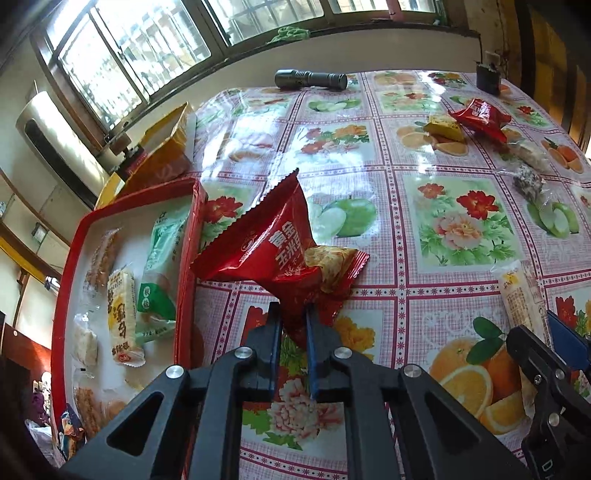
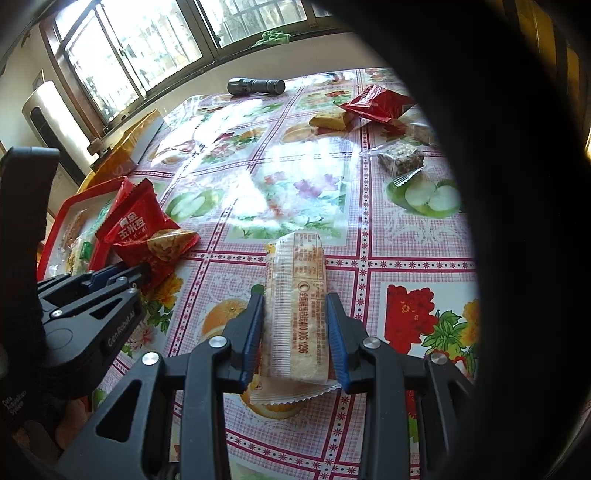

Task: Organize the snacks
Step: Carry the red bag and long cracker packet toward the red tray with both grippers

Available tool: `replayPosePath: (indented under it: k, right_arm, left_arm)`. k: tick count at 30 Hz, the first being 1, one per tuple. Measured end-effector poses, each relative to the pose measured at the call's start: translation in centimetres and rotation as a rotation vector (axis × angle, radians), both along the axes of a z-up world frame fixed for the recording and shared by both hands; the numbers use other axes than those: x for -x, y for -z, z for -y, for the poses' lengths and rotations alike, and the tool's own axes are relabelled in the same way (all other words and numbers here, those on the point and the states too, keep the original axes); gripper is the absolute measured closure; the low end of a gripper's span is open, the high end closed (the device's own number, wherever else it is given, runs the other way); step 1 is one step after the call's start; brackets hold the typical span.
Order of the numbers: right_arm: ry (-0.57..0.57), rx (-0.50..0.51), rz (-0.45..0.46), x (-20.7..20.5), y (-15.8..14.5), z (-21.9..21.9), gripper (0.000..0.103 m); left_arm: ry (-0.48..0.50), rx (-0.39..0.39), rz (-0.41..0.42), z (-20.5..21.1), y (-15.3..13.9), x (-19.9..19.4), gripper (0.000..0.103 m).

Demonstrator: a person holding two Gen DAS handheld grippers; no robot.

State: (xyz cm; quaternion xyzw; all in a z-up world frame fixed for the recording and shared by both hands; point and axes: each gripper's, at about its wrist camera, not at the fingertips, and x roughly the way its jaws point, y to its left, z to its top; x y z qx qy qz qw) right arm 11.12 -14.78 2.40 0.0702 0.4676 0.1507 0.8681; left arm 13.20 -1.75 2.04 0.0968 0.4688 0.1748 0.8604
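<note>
Left wrist view showed the left gripper clamped on a red snack bag, the red tray just left of its fingers. Right gripper pinched a pale wafer bar. Both apparently needed carrying into the tray before release.

I'm looking into a lived-in home, probably a dining corner. The table wears a glossy plastic cloth printed with fruit and flowers, the household kind. Along its far edge runs a wide window with metal bars outside and a green rag on the sill. A white standing air conditioner fills the left corner, and a torch lies near the table's far edge.
</note>
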Motion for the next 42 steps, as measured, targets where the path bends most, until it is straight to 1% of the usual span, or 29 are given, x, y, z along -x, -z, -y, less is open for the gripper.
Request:
replayPosePath:
  k: [1,3,6,8,9,10,11,13,14,15,18,22,25,26,28,31,32,33,34,35,37,38,42]
  right_arm:
    - [0.004,-0.006,-0.002,-0.1,0.0,0.1,0.068]
    - [0.011,-0.009,-0.002,0.0,0.1,0.3,0.068]
    - [0.015,-0.004,-0.002,0.2,0.0,0.3,0.068]
    - [0.018,-0.001,-0.003,0.4,-0.1,0.2,0.068]
    - [0.021,0.003,-0.002,0.5,-0.1,0.3,0.068]
    - [0.024,0.008,-0.002,0.6,-0.1,0.4,0.068]
    - [0.026,0.011,-0.002,0.6,-0.1,0.4,0.068]
    - [0.030,0.015,-0.004,0.6,-0.1,0.5,0.068]
    - [0.033,0.015,-0.005,0.6,-0.1,0.5,0.068]
    - [0.034,0.014,-0.006,0.6,-0.1,0.6,0.068]
    - [0.042,0.016,-0.011,0.6,-0.1,0.6,0.068]
    - [0.044,0.021,-0.019,0.5,-0.2,0.6,0.068]
    - [0.046,0.016,-0.025,0.4,-0.2,0.9,0.068]
    - [0.047,0.018,-0.025,0.4,-0.2,0.9,0.068]
    - [0.046,0.020,-0.025,0.3,-0.2,0.9,0.068]
    - [0.046,0.022,-0.024,0.4,-0.1,0.8,0.068]
    - [0.046,0.021,-0.025,0.3,-0.1,0.9,0.068]
    - [0.046,0.020,-0.026,0.3,-0.1,0.9,0.068]
    - [0.045,0.018,-0.026,0.3,-0.1,0.9,0.068]
    - [0.046,0.014,-0.026,0.3,-0.1,0.9,0.068]
    - [0.044,0.014,-0.027,0.3,-0.2,0.9,0.068]
    - [0.044,0.015,-0.027,0.3,-0.1,0.9,0.068]
    - [0.045,0.018,-0.022,0.3,-0.1,0.9,0.068]
  left_arm:
    - [0.013,-0.004,-0.002,0.4,0.0,0.0,0.094]
    - [0.022,0.028,-0.038,0.6,0.3,-0.2,0.094]
    - [0.028,-0.012,-0.023,1.1,0.5,-0.3,0.094]
    - [0.014,0.003,-0.059,0.9,1.0,-0.7,0.094]
    - [0.016,-0.010,-0.064,1.0,1.1,-0.7,0.091]
    - [0.010,-0.006,-0.064,1.0,1.2,-0.6,0.090]
    - [0.015,0.019,-0.069,0.9,1.2,-0.4,0.088]
    - [0.010,0.018,-0.066,1.0,1.0,-0.1,0.071]
    - [0.017,0.025,-0.059,1.2,0.9,0.0,0.044]
    - [0.022,0.030,-0.051,1.2,0.7,-0.1,0.031]
    - [-0.011,0.012,-0.022,0.8,0.0,-0.8,0.031]
    - [-0.069,0.009,-0.046,-0.8,-0.5,-2.5,0.031]
    - [-0.094,-0.013,-0.060,-1.7,-1.0,-3.5,0.031]
    - [-0.089,-0.010,-0.065,-1.9,-1.1,-3.9,0.031]
    - [-0.092,-0.019,-0.107,-2.3,-0.7,-5.1,0.031]
    - [-0.095,-0.010,-0.171,-2.9,0.4,-6.6,0.031]
    - [-0.103,-0.005,-0.179,-3.1,0.7,-6.8,0.031]
    - [-0.106,-0.012,-0.165,-3.1,0.5,-6.8,0.031]
    - [-0.104,-0.014,-0.168,-3.0,0.6,-6.9,0.031]
    - [-0.105,-0.008,-0.169,-3.0,0.5,-6.9,0.033]
    - [-0.107,0.014,-0.179,-2.8,0.4,-6.8,0.048]
    - [-0.106,0.025,-0.186,-2.6,0.4,-6.6,0.051]
    - [-0.108,0.034,-0.174,-2.4,0.6,-5.9,0.054]
